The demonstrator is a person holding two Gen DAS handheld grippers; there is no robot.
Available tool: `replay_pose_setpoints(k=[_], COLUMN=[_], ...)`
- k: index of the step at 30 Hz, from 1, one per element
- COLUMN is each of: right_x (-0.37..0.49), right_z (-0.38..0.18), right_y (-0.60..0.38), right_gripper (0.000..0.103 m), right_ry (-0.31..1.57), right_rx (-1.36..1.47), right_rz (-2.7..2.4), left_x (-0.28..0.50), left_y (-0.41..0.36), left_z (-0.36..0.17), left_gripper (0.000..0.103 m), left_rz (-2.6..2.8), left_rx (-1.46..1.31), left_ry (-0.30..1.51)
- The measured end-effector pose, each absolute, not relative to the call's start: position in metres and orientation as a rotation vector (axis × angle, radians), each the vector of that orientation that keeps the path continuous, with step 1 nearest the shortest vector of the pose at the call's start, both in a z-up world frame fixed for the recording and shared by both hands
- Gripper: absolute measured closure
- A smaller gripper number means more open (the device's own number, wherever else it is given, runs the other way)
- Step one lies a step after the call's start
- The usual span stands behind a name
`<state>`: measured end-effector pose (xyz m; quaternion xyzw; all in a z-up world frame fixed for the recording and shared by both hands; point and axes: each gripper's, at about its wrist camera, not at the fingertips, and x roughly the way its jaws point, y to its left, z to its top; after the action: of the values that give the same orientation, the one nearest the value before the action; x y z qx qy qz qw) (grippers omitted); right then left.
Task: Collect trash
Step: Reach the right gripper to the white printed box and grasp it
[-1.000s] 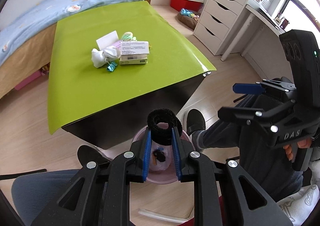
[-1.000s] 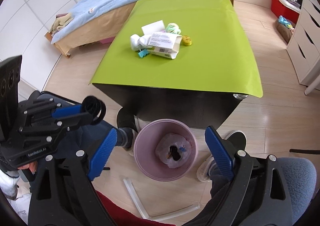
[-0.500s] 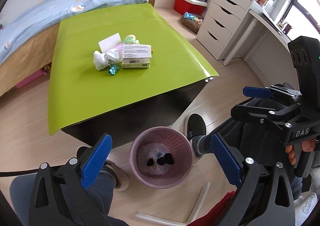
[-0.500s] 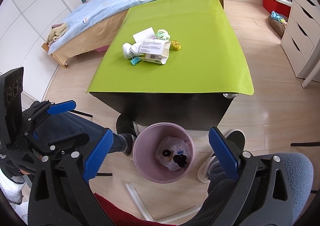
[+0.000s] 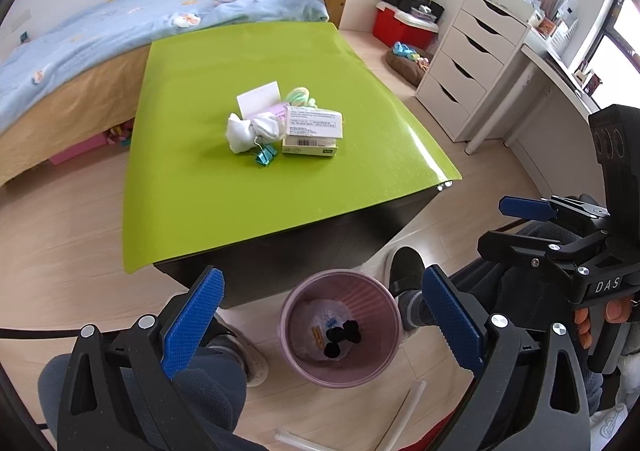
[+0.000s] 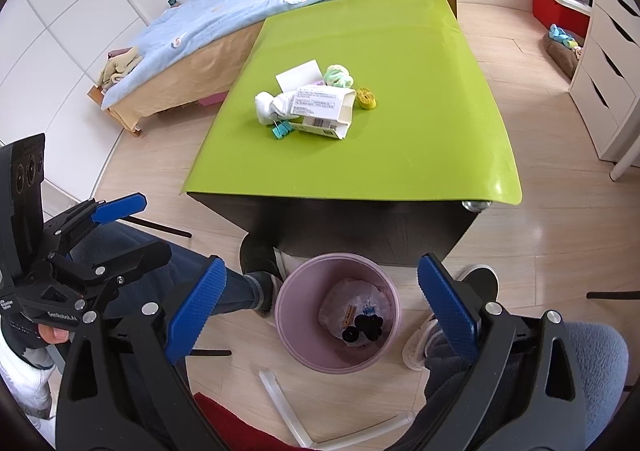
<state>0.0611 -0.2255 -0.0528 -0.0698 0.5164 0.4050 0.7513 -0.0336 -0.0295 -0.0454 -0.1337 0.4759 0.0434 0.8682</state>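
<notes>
A pink bin [image 5: 288, 335] [image 6: 384, 283] stands on the floor in front of the green table [image 5: 200, 195] [image 6: 420, 155]. Black pieces and a wrapper lie inside it on a white bag. On the table lie a white crumpled wad [image 5: 248, 131] [image 6: 272, 105], a teal binder clip [image 5: 265, 155] [image 6: 282, 130], a printed box [image 5: 314, 127] [image 6: 324, 111], a white card [image 5: 258, 98], a pale green hair tie [image 6: 338, 76] and a yellow roll [image 6: 366, 98]. My left gripper [image 5: 320, 319] and right gripper [image 6: 318, 311] hang open and empty over the bin.
A bed with blue bedding [image 5: 100, 39] stands beyond the table. White drawers [image 5: 464, 63] and a desk stand on the right, with a red box [image 5: 404, 27] behind. Clear plastic tubes [image 6: 288, 407] lie on the floor near the bin. The person's legs and shoes flank the bin.
My left gripper held a black ring over the bin, then opened; the ring now lies in the bin. Both grippers have risen slightly.
</notes>
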Motion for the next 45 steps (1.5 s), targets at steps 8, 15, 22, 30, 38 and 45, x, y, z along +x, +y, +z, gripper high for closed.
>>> replay_pose_setpoints(k=[8,15,22,30,38,45], right_x=[0.086,0.123,0.169,0.201,0.207,0.208], right_z=[-0.042,-0.043,-0.064,-0.095,-0.116,-0.113], right_y=[-0.181,-0.130,-0.082,-0.050,-0.044,-0.047], right_gripper=[0.008,0.008,0.008,0.008,0.030,0.039], right_ry=[1.130,1.154,1.231,1.322,1.381,1.363], right_rx=[-0.166,-0.177,-0.181,-0.152,-0.129,-0.128], right_rz=[0.899,0.875,0.794,0.675,0.606,0.622], left_x=[-0.030,-0.028,-0.029,-0.029,-0.027,-0.022], left_y=[-0.020,-0.012,-0.002,0.006,0.012,0.013], left_z=[-0.038,-0.033,-0.032,-0.034,-0.038,-0.038], left_gripper=[0.008,0.008,0.008,0.008,0.008,0.008], left_rz=[0.107,0.123,0.144,0.159,0.156,0.152], left_rx=[-0.282,-0.282,-0.295,-0.318,-0.335,-0.334], left_ry=[0.970,0.953,0.941,0.937,0.935,0.938])
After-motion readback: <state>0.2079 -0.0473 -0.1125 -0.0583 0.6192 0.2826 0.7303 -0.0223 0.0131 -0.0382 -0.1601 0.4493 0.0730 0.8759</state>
